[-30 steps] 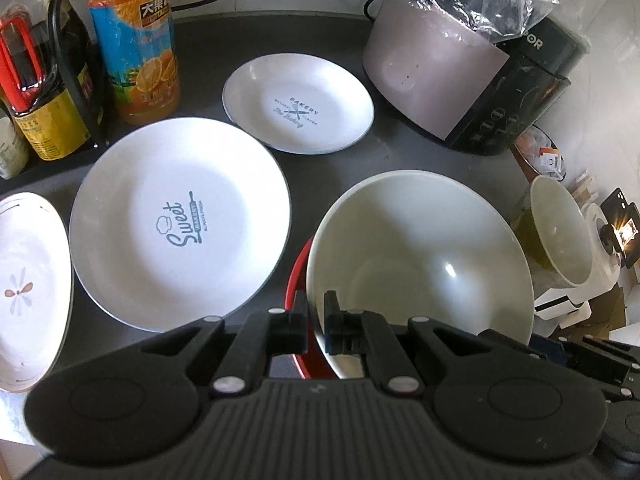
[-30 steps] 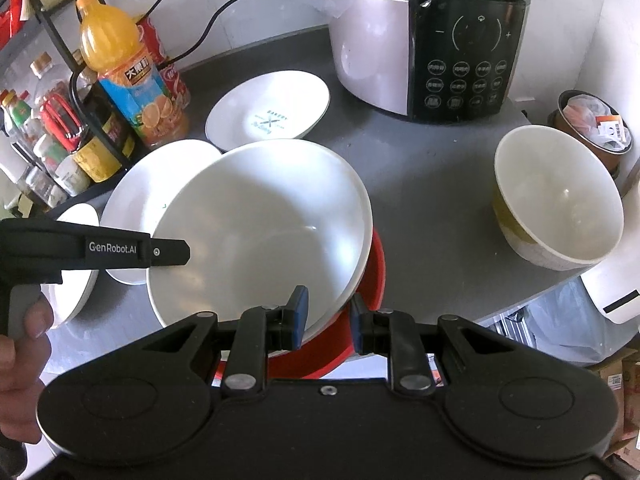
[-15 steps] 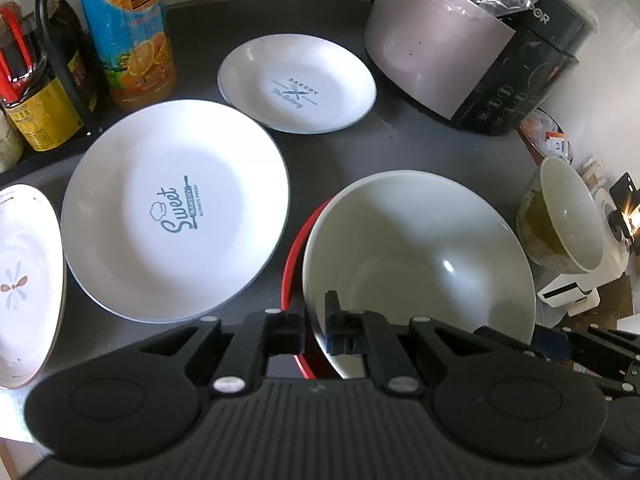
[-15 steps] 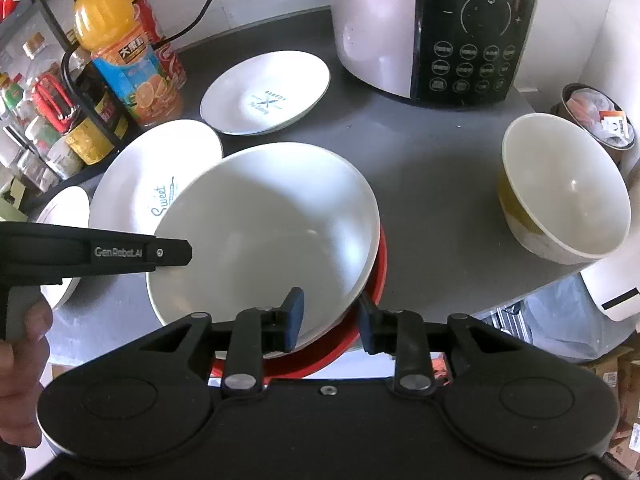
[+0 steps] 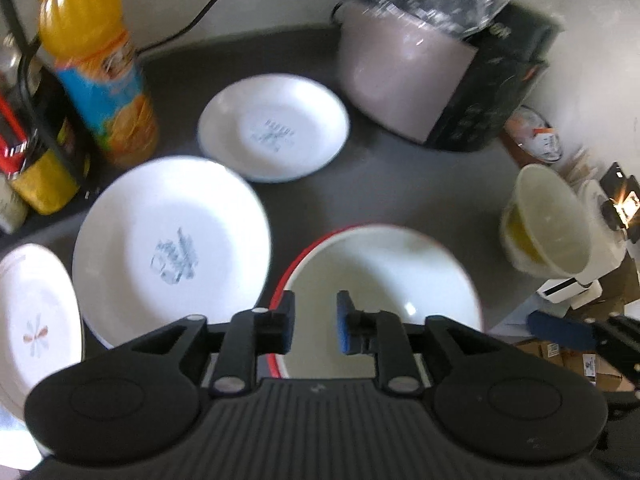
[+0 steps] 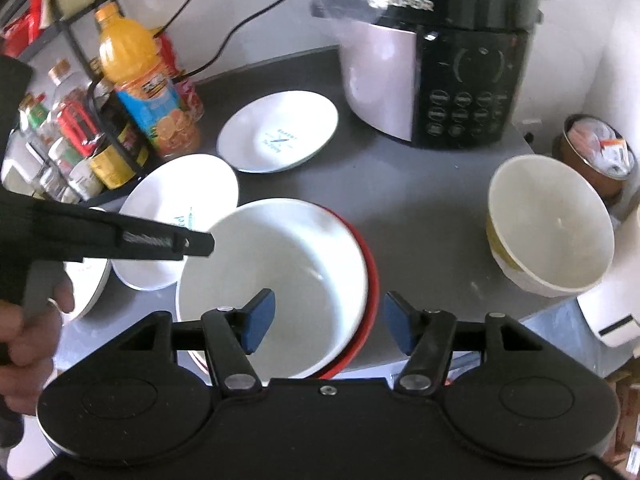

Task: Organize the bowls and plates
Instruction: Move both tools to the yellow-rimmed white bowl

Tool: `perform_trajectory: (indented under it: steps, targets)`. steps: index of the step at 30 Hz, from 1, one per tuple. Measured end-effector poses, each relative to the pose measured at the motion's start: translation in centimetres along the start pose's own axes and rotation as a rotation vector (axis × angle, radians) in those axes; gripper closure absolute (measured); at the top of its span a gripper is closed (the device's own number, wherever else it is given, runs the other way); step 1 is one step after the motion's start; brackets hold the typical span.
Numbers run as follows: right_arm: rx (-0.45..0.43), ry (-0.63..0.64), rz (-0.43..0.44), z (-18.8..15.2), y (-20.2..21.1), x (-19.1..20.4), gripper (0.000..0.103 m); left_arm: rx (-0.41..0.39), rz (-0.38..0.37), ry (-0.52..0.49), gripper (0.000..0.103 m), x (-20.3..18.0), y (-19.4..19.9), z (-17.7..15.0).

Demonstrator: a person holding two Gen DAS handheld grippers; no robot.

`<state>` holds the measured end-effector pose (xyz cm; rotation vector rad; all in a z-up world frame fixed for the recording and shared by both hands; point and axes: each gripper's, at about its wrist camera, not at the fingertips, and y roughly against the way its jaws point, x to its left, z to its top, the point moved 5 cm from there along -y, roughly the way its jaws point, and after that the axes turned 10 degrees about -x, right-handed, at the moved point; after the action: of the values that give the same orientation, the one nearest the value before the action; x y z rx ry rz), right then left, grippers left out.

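A large white bowl (image 5: 384, 280) (image 6: 280, 264) sits nested in a red bowl (image 6: 370, 276) at the counter's front edge. My left gripper (image 5: 312, 322) is open and empty above the bowl's near rim. My right gripper (image 6: 326, 320) is wide open and empty over the same bowl. A big white "Sweet" plate (image 5: 172, 240) (image 6: 180, 204) lies to the left. A smaller white plate (image 5: 274, 126) (image 6: 280, 136) lies behind. A flower plate (image 5: 32, 320) is at far left. A cream and yellow bowl (image 5: 548, 220) (image 6: 552, 220) stands at the right.
A rice cooker (image 6: 436, 68) under a plastic bag stands at the back right. An orange juice bottle (image 6: 148, 88) and a rack of jars (image 6: 72, 140) stand at the back left. A tin (image 6: 600, 152) sits at far right. The counter (image 6: 420, 208) is dark grey.
Both grippers have opened and let go of the white bowl. It now rests lower and level inside the red bowl. Both grippers have pulled back and up a little.
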<state>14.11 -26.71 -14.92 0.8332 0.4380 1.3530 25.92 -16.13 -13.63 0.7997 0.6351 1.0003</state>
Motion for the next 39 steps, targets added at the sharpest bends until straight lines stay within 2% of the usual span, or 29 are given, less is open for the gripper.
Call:
perform_trajectory:
  steps: [4,7,22,39]
  targets:
    - [-0.012,-0.057,0.005,0.1,0.4,-1.7,0.043,-0.035,-0.001,-0.033,0.061,-1.4,0.4,1.1]
    - [-0.016,-0.093,0.013,0.0,0.6,-3.2,0.043,-0.036,0.001,-0.045,0.057,-2.5,0.2,1.6]
    - [-0.017,-0.185,0.026,-0.6,0.8,-11.5,0.043,-0.016,-0.008,-0.140,0.054,-10.1,-2.2,3.2]
    - [0.018,-0.270,0.021,-0.5,-1.6,-20.8,0.045,0.003,0.012,-0.120,0.054,-16.6,-6.0,5.0]
